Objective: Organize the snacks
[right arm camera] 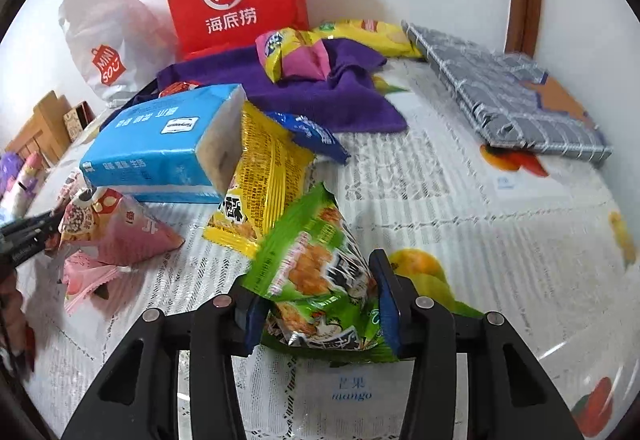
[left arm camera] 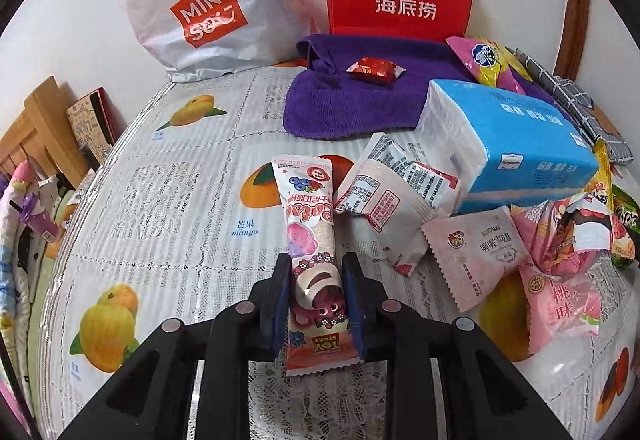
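Left wrist view: my left tool (left arm camera: 316, 280) is pinching the long pink-and-white Toy Story snack stick in a plastic wrapper (left arm camera: 310, 240) across its lower half. The stick's far end points toward the purple terry towel (left arm camera: 344, 104). It sits just left of the white sachet with red print (left arm camera: 384, 192) and well left of the blue paper tissue pack (left arm camera: 516, 144). I judge the grip sound but narrow; I should lift straight up, so the wrapper does not twist or drag the neighbouring sachet along the fruit-print tabletop (left arm camera: 168, 176).

Right wrist view: my right tool (right arm camera: 316, 300) is pinching the crinkled green foil snack packet (right arm camera: 316, 272), near the yellow foil packet (right arm camera: 264, 176). The green packet bulges between the fingers; I judge gentle pressure wise, lest the contents crush. Destination is not evident.
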A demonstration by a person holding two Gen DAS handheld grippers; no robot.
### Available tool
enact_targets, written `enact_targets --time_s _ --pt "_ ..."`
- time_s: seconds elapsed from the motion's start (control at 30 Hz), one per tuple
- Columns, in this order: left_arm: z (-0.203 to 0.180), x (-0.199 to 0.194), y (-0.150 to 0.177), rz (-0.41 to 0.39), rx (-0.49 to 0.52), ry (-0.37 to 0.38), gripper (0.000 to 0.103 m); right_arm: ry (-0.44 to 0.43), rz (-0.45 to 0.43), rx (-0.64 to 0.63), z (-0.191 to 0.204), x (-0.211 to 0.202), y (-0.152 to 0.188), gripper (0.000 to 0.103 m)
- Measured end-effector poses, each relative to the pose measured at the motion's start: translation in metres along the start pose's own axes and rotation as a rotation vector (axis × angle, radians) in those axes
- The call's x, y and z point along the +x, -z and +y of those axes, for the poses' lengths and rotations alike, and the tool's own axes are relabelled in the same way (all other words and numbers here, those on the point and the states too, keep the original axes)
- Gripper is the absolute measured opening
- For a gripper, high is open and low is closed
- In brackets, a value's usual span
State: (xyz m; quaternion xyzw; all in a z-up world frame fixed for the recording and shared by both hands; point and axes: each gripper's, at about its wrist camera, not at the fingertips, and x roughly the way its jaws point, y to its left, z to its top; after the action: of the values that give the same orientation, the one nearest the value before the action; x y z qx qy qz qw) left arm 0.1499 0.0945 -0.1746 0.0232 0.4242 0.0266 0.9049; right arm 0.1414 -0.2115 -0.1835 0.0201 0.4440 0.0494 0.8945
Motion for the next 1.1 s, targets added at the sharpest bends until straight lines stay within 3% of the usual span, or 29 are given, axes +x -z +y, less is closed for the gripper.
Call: enact_targets --time_s 0.1,0.4,1.1 --pt "0.000 0.000 0.000 0.000 -0.008 0.008 0.025 -0.042 0.005 0.038 -0.008 0.002 0.000 0.046" --pt "0.003 0.001 0.001 0.002 -0.028 0.031 0.025 -0.050 0.003 0.048 -0.008 0.002 0.001 0.046" --pt "0.005 0.000 0.001 0.003 -0.048 0.049 0.025 0.028 0.026 -0.042 0.007 0.005 0.002 0.053"
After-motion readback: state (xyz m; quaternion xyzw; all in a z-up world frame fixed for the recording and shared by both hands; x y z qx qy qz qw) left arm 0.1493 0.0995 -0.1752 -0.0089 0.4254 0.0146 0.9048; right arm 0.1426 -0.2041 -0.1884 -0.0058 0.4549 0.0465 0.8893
